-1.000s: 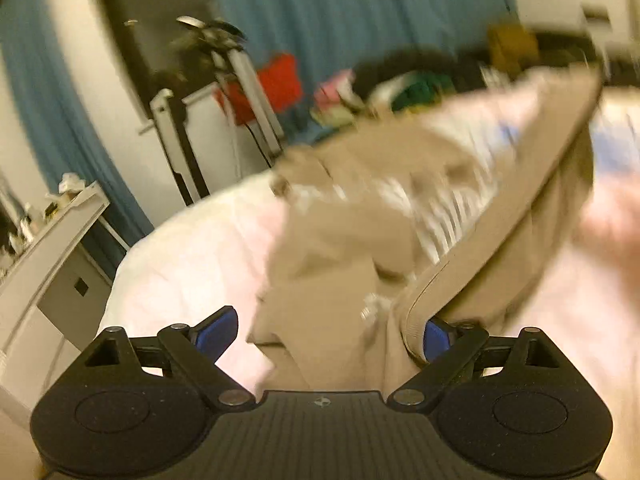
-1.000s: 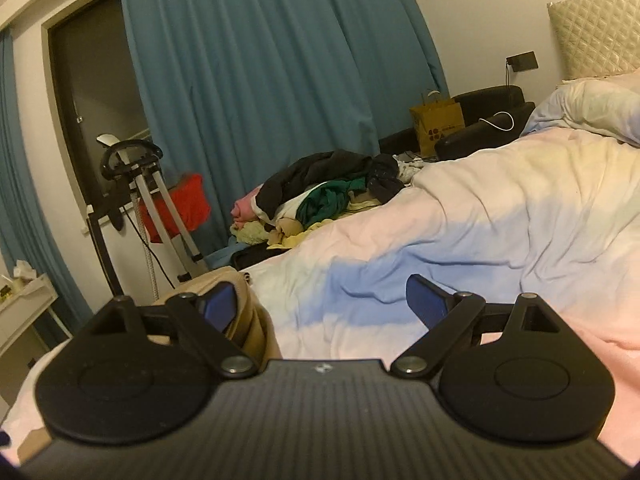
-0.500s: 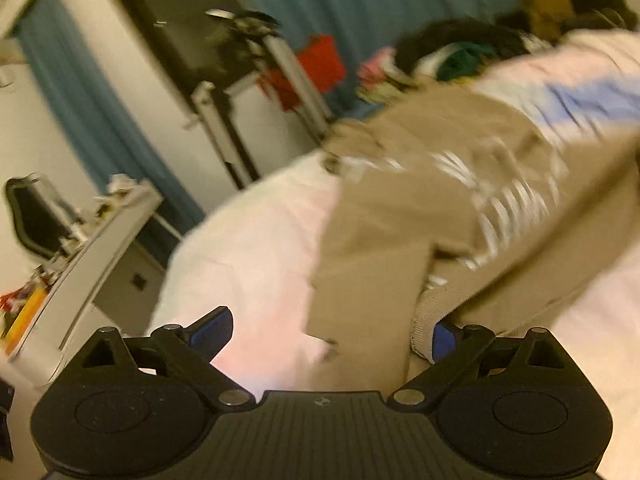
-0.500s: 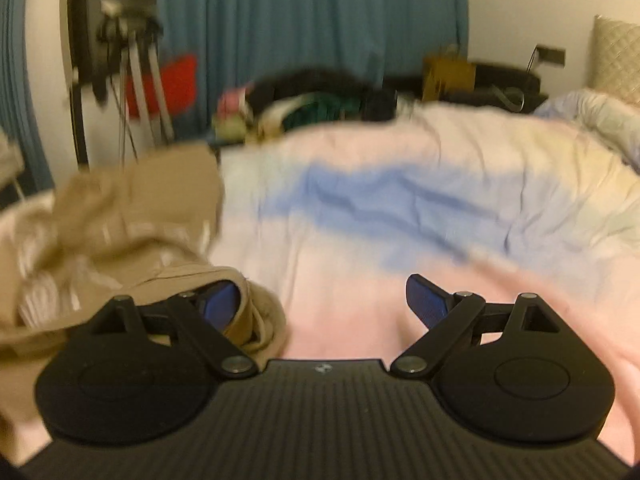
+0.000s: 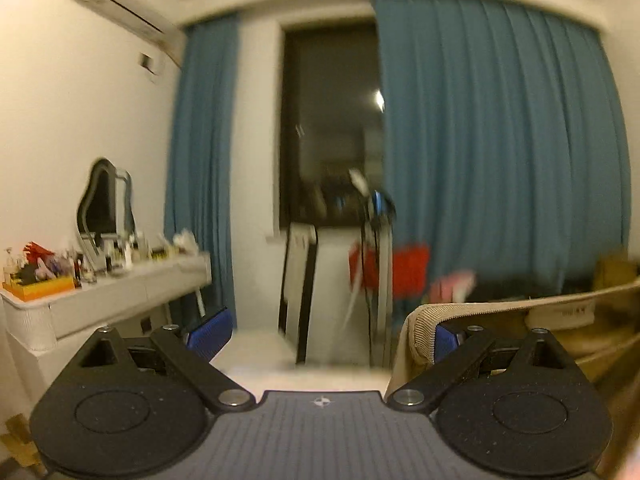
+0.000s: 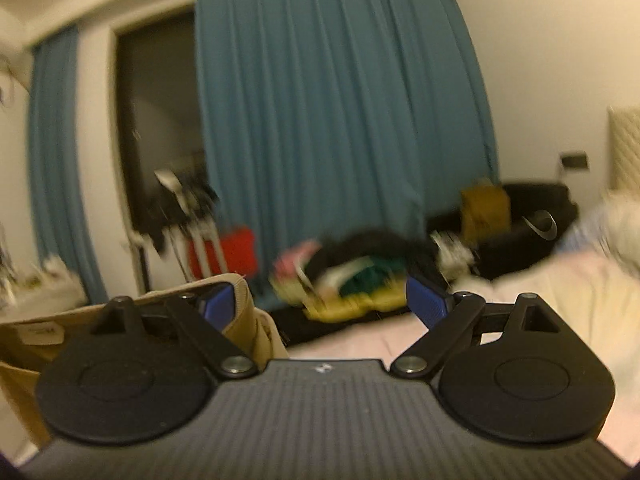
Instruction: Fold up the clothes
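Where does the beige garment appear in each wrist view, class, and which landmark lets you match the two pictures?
Left wrist view: the beige garment is at lower right, its ribbed edge hooked over the right finger.
Right wrist view: the beige garment is at lower left, its edge hooked over the left finger.
Shared landmark: the red object in front of the blue curtain.

Nothing can be read in either view. A white label [image 5: 558, 314] is sewn inside the tan garment [image 5: 500, 308], and its print is a dark smear too blurred to make out. The same label in the right wrist view is equally illegible, and no other writing shows.
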Demonstrator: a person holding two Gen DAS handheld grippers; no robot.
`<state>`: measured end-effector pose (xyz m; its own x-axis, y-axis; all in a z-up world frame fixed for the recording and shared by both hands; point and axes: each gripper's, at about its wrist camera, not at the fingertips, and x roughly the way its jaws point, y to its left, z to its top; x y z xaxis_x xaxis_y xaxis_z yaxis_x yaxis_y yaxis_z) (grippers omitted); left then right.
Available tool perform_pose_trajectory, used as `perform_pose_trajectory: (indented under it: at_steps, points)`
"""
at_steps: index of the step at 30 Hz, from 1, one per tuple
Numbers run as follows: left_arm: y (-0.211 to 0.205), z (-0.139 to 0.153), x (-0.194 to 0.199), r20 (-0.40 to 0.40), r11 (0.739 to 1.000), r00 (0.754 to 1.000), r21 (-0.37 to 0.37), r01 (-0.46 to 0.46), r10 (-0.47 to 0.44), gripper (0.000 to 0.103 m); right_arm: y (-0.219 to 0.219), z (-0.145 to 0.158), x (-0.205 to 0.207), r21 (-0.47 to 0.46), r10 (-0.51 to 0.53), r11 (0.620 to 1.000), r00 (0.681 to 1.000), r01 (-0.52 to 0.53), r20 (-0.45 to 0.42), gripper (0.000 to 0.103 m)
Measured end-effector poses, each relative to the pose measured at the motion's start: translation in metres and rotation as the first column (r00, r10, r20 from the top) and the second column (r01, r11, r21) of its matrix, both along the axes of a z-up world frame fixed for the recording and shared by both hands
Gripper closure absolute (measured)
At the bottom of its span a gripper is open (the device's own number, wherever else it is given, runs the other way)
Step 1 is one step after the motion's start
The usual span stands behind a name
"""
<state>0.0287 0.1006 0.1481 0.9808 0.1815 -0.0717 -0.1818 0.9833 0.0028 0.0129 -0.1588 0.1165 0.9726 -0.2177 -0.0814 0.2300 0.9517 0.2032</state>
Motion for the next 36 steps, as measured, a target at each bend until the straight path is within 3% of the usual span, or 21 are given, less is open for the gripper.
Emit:
perform_pose_trajectory:
  at_steps: [4, 8, 11, 15, 18, 21, 24, 29, 36]
  points:
    - [0.011, 0.105, -0.021, 0.143, 0.999, 0.989, -0.033, 0.026, -0.021, 0.004, 0.007, 0.101, -0.028, -0.089, 0.033, 0.996, 0.993, -0.024, 0.113, 0.013]
    - [0.023, 0.194, -0.053, 0.235, 0.995, 0.97, -0.055, 0.084, -0.069, 0.002, 0.011, 0.186, -0.07, -0.169, 0.087, 0.984, 0.976, -0.052, 0.201, 0.013]
    - [0.029, 0.242, -0.073, 0.251, 0.989, 0.96, -0.057, 0.139, -0.12, 0.001, 0.013, 0.233, -0.099, -0.203, 0.115, 0.977, 0.966, -0.067, 0.231, 0.013]
    - [0.029, 0.272, -0.085, 0.218, 0.977, 0.956, -0.043, 0.21, -0.196, 0.0, 0.004, 0.257, -0.115, -0.202, 0.132, 0.975, 0.969, -0.089, 0.21, 0.013]
    - [0.024, 0.263, -0.071, 0.148, 0.964, 0.956, -0.042, 0.261, -0.252, 0.0, -0.005, 0.256, -0.112, -0.182, 0.14, 0.977, 0.976, -0.109, 0.166, 0.013]
    - [0.019, 0.241, -0.042, 0.067, 0.953, 0.953, -0.058, 0.298, -0.294, 0.0, -0.013, 0.223, -0.084, -0.161, 0.126, 0.981, 0.987, -0.109, 0.098, 0.013]
    - [0.017, 0.203, 0.016, -0.03, 0.942, 0.946, -0.1, 0.319, -0.323, 0.0, -0.022, 0.19, -0.053, -0.138, 0.112, 0.985, 0.993, -0.107, 0.027, 0.013]
    - [-0.006, 0.137, 0.121, -0.171, 0.939, 0.929, -0.164, 0.301, -0.328, 0.0, -0.041, 0.131, 0.04, -0.073, 0.086, 0.993, 0.993, -0.092, -0.077, 0.013]
    - [-0.052, 0.037, 0.308, -0.227, 0.956, 0.934, -0.17, 0.24, -0.275, 0.0, -0.064, 0.037, 0.202, -0.053, -0.013, 0.999, 0.99, 0.005, -0.14, 0.013]
